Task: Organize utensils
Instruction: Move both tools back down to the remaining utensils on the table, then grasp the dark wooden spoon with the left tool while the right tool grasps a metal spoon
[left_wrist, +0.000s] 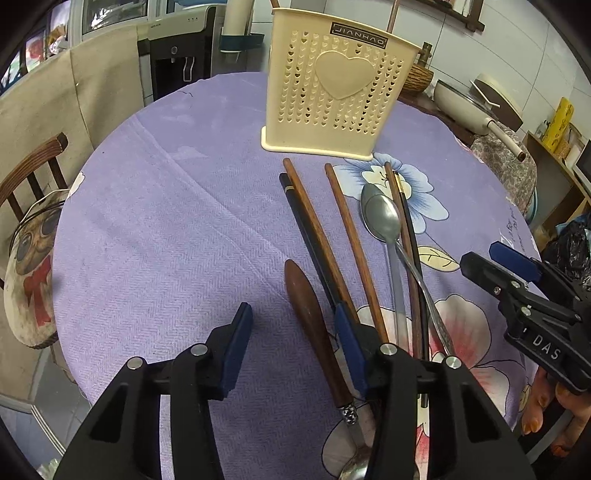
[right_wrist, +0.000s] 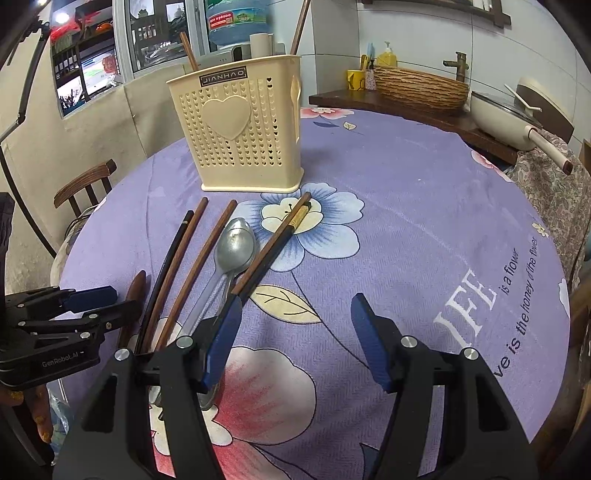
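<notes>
A cream perforated utensil holder (left_wrist: 332, 88) with a heart stands upright at the far side of the table; it also shows in the right wrist view (right_wrist: 236, 136), with two wooden sticks inside. In front of it lie several chopsticks (left_wrist: 317, 236), two metal spoons (left_wrist: 382, 218) and a wooden-handled spoon (left_wrist: 312, 317). My left gripper (left_wrist: 291, 339) is open and empty, its jaws either side of the wooden-handled spoon. My right gripper (right_wrist: 295, 332) is open and empty, just right of the spoons (right_wrist: 236, 243) and chopsticks (right_wrist: 192, 266).
The round table has a purple flowered cloth (right_wrist: 406, 206). A wooden chair (left_wrist: 33, 173) stands at the left. A pan (right_wrist: 509, 118) and woven basket (right_wrist: 421, 88) sit on a counter behind. The right gripper shows in the left wrist view (left_wrist: 495, 262).
</notes>
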